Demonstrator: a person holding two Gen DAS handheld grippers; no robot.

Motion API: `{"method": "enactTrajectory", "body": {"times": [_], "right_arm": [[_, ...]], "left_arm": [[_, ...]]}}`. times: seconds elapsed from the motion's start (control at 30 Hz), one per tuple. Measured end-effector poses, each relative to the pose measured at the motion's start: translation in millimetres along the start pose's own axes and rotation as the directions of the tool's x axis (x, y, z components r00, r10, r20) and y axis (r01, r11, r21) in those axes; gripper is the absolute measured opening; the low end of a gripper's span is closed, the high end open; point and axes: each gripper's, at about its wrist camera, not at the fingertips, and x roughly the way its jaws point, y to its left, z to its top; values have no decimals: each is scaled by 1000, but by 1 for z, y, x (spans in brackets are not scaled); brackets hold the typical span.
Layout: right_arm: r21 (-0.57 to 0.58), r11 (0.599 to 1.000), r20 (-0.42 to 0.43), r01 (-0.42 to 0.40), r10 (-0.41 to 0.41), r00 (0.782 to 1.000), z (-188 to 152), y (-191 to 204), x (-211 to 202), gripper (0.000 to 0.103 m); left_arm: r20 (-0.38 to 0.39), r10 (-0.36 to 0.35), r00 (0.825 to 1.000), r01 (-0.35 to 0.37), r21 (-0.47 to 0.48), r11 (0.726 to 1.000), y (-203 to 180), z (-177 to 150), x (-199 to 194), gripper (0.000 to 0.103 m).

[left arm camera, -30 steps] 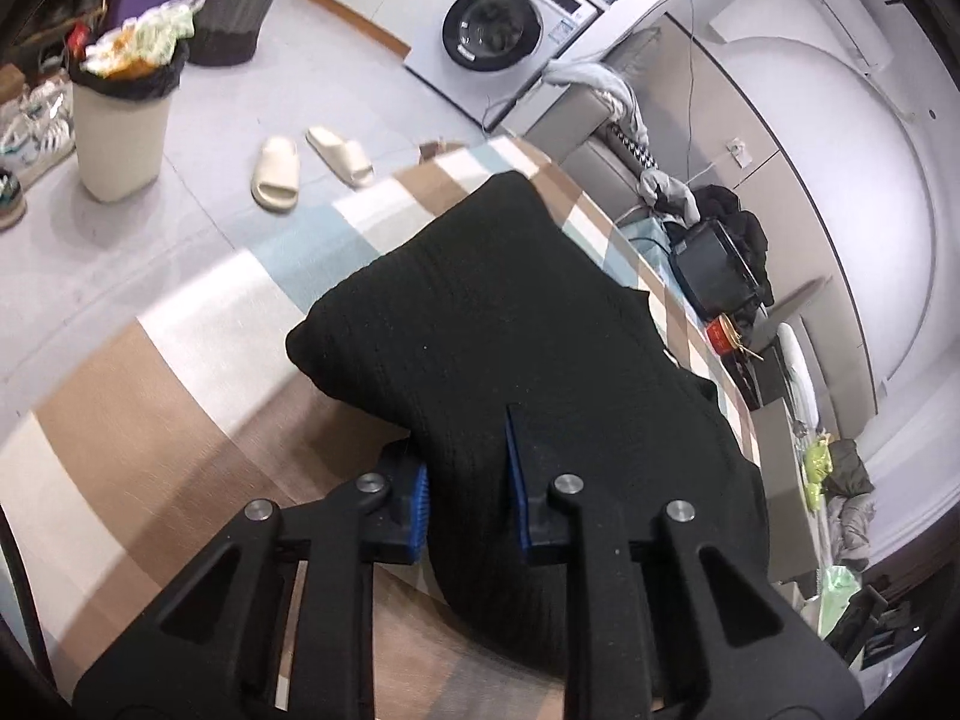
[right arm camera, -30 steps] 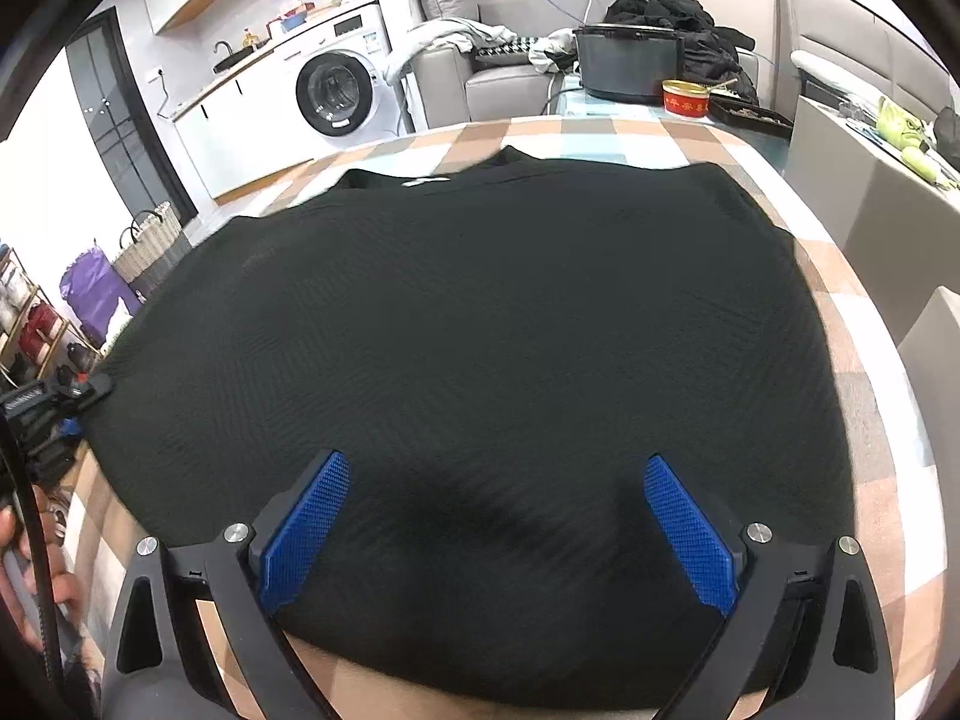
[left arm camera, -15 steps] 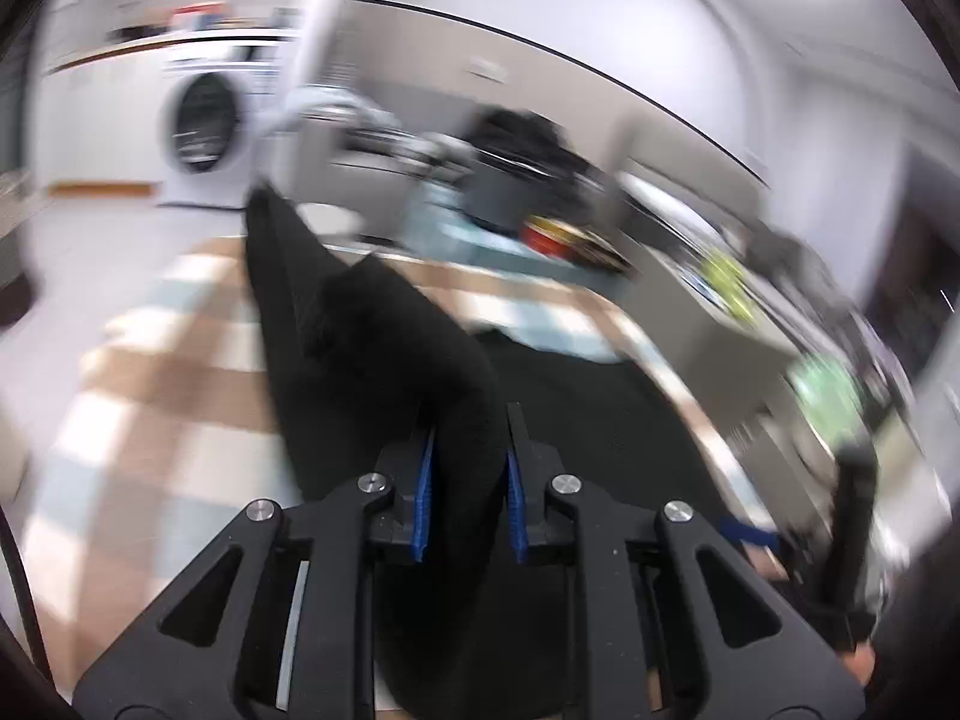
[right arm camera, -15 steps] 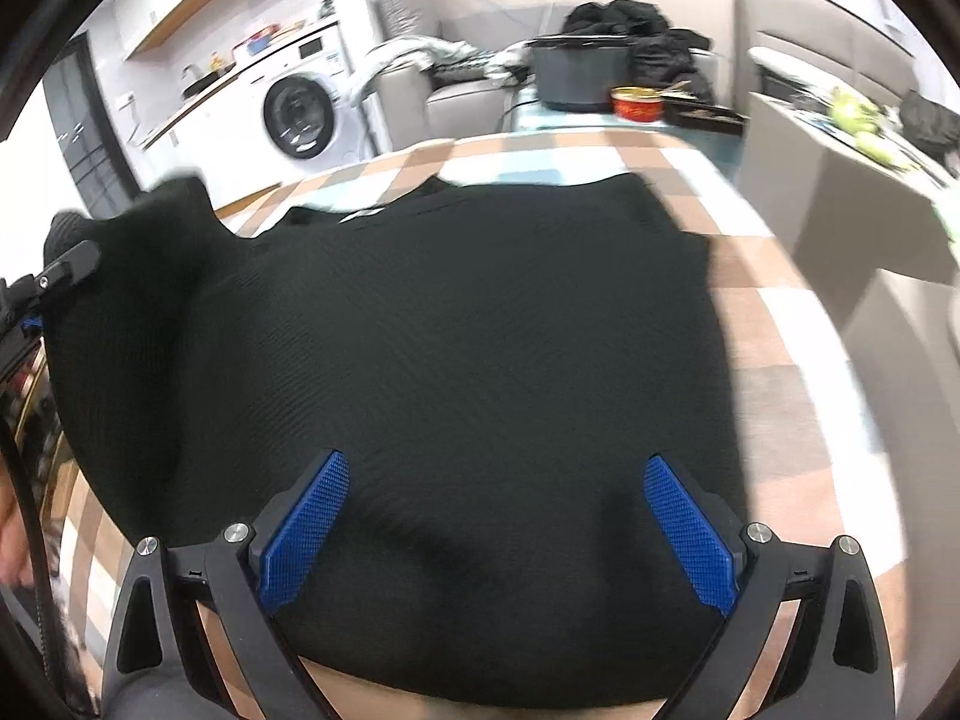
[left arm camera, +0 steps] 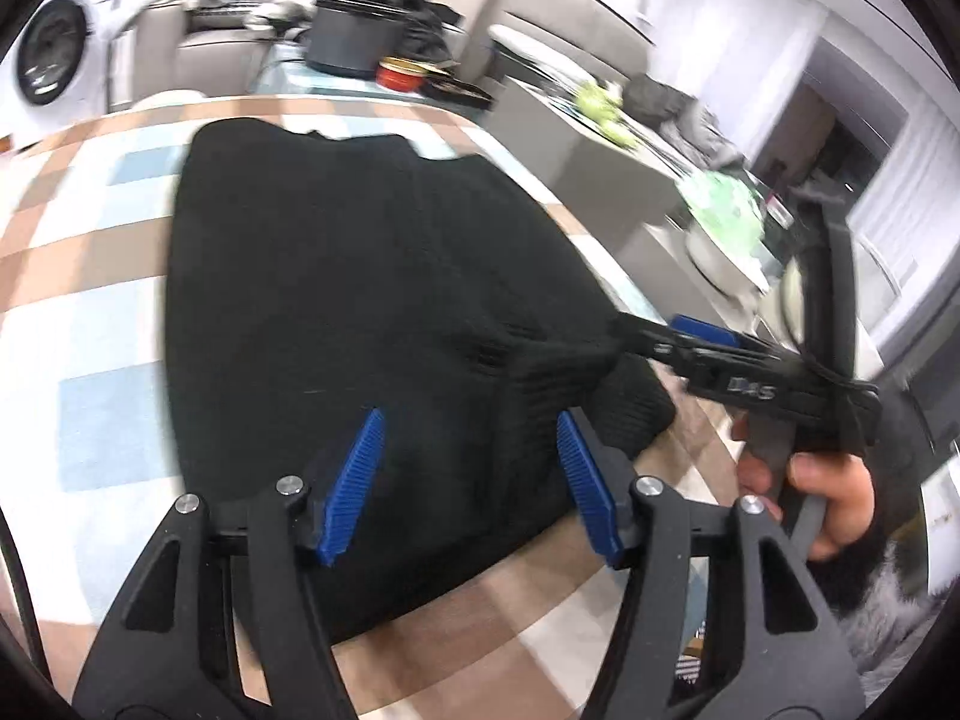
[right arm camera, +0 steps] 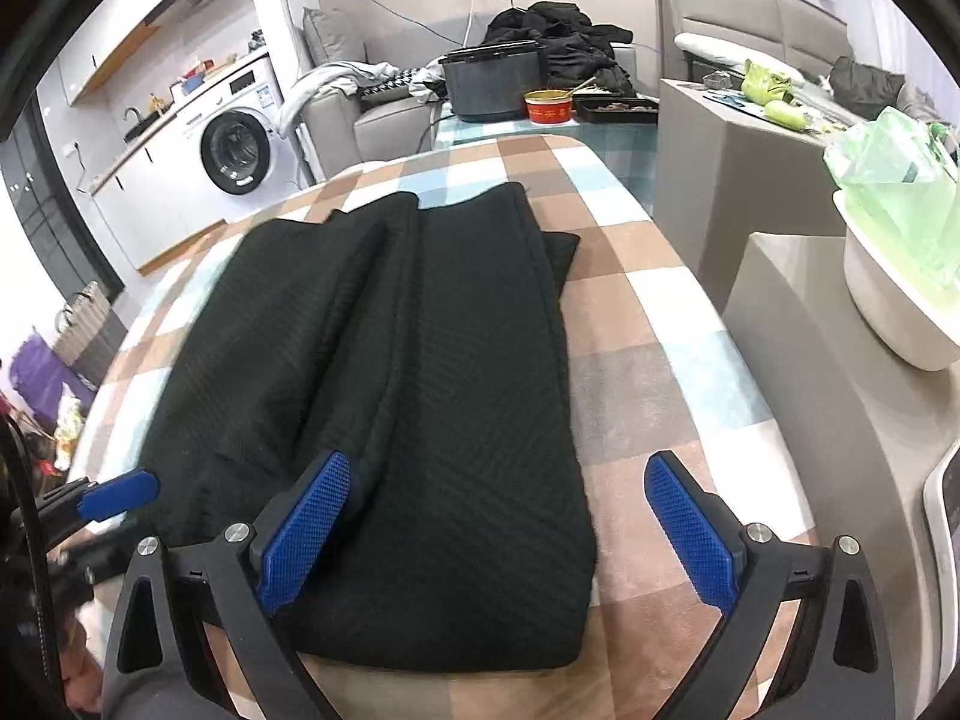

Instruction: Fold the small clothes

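A black knitted garment lies on the checked tablecloth, its left side folded over the middle into a long narrow shape. My right gripper hovers open over its near end, left pad above the cloth, right pad above bare table. In the left wrist view the garment fills the middle. My left gripper is just above its near edge. Its jaws are opening, with fabric beneath them and neither pad pressing on it. The right gripper shows at the garment's right edge, held by a hand.
Right of the table stand a grey cabinet and a white bowl holding a green bag. Beyond the far end sit a dark pot and a red tin. A washing machine is at the back left.
My left gripper swung the garment's left side up and over to the right, laid it down and let go. The garment now lies narrower. My right gripper stayed open.
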Motion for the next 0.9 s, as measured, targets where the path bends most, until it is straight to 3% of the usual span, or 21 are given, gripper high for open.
{"method": "enactTrajectory", "body": {"times": [0.13,0.2,0.27,0.33,0.43,0.53,0.63,0.8,0.9], "right_arm": [[9,996,10,-88,88,996,3,6,-10,100],[17,985,1,-169,169,986,4,12,-10,94],[31,972,-30,-232,233,972,4,21,-4,86],[24,969,-66,-245,246,967,2,30,6,82],[-59,986,-140,-158,148,979,-9,43,17,80],[-175,985,-166,-8,-21,986,-25,41,16,80],[-193,981,-192,-13,-25,981,-32,33,9,80],[-141,984,-123,-111,94,988,-22,39,-11,80],[-108,963,-123,-245,232,965,-15,46,-12,71]], "left_arm": [[21,70,997,-68,-62,996,28,-5,-10,58],[-2,83,997,-83,-65,994,34,-7,-2,58],[-21,77,997,-78,-49,996,32,-11,8,58],[-47,68,997,-67,10,998,21,-17,19,58],[-78,92,993,-83,105,991,1,-25,37,58],[-101,63,993,-49,138,989,-3,-33,38,58],[-103,30,994,-19,105,994,0,-32,35,58],[-68,10,998,-8,25,1000,14,-27,24,58],[-39,33,999,-33,-5,999,25,-23,15,58]]}}
